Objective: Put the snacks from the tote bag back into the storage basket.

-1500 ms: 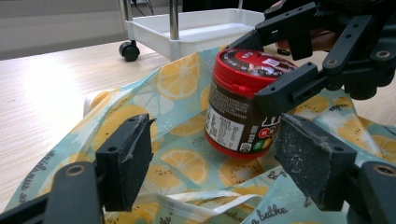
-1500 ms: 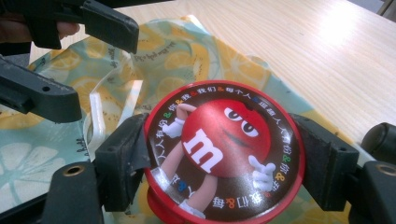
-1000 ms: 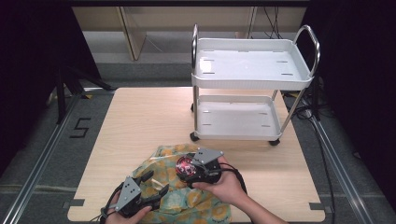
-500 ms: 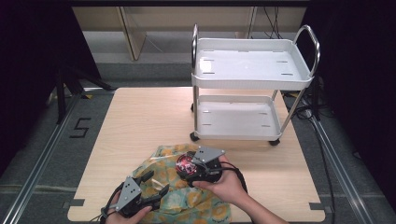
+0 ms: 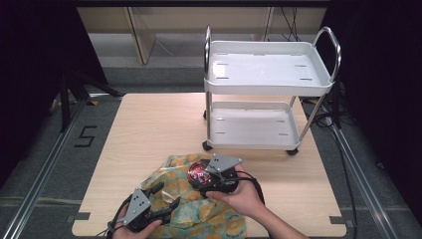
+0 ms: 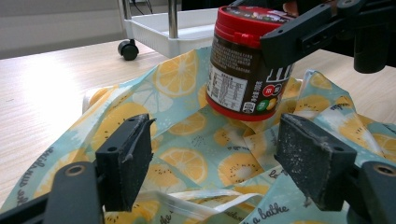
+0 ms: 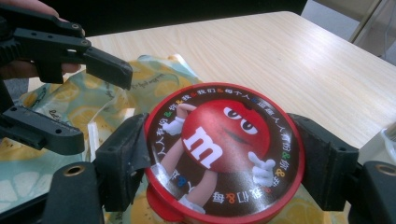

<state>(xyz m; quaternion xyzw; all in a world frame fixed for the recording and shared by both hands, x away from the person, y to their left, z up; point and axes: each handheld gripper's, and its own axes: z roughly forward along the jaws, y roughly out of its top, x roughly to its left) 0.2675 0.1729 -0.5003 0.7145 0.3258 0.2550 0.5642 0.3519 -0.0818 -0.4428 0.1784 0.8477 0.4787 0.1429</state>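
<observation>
The pale wooden desk (image 5: 149, 129) carries everything here, set on grey flooring with dark surroundings on both sides and a metal rail running along each edge. At its far right stands a white two-shelf metal trolley on small black casters (image 5: 268, 89), both shelves bare.

At the near edge lies a crumpled light-blue fabric bag printed with lemon slices (image 5: 199, 211). Above it the right tongs (image 5: 201, 175) are clamped on a round brown candy jar with a red lid (image 6: 247, 60), the jaws pressing the lid rim from opposite sides. The left gripper view shows the jar tilted, its base touching or just above the bag's folds; which one cannot be told.

The left tongs (image 5: 164, 196) hover with jaws apart over the bag's near side, a white strap lying between them, gripping nothing.

The risks, as a judgement: the hold is on the smooth lid edge only, so the tilted jar could slip or twist free if swung quickly. The loose fabric could also bunch under the jar and block any opening, unless the left tongs catch a single layer and not a doubled fold.
</observation>
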